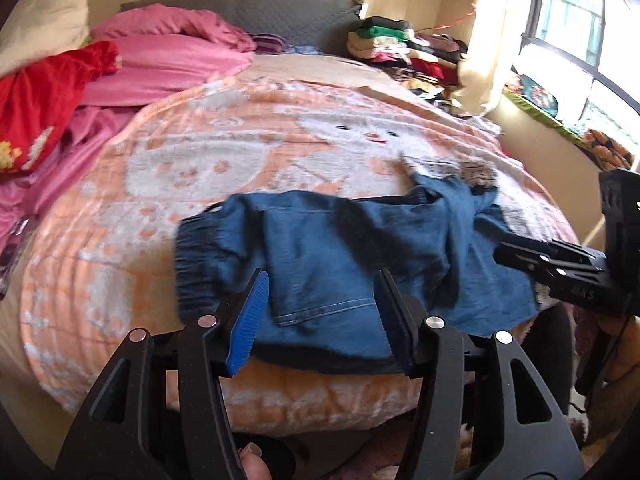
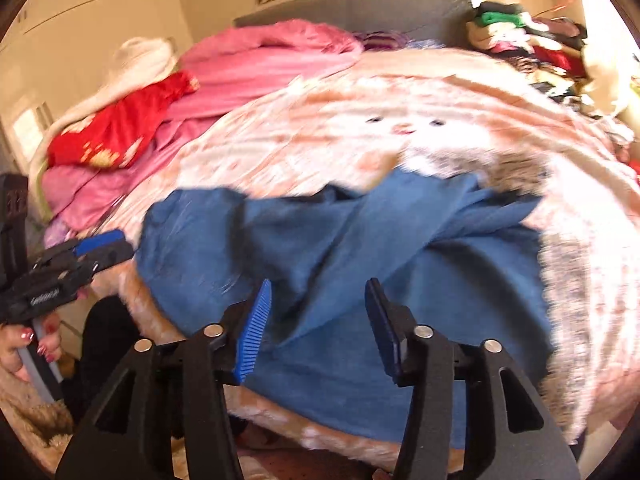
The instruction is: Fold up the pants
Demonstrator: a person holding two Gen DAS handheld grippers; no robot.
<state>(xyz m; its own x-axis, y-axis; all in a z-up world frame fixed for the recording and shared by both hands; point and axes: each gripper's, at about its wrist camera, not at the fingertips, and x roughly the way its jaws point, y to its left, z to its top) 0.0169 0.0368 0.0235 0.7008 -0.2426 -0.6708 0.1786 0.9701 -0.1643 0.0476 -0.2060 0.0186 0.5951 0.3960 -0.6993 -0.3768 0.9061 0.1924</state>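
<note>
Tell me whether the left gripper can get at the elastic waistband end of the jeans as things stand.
Probably yes. The left gripper is open over the near edge of the jeans, and the waistband lies uncovered just to its left on the blanket. The right gripper is off on the other side.

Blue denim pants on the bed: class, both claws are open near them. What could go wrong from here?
1. The blue denim pants lie crumpled, so the open left claw may pinch only one layer.
2. They sit at the near edge of the peach-and-white fleece blanket; a pull could slide them off.
3. The open right claw could snag the blanket along with the denim.
</note>
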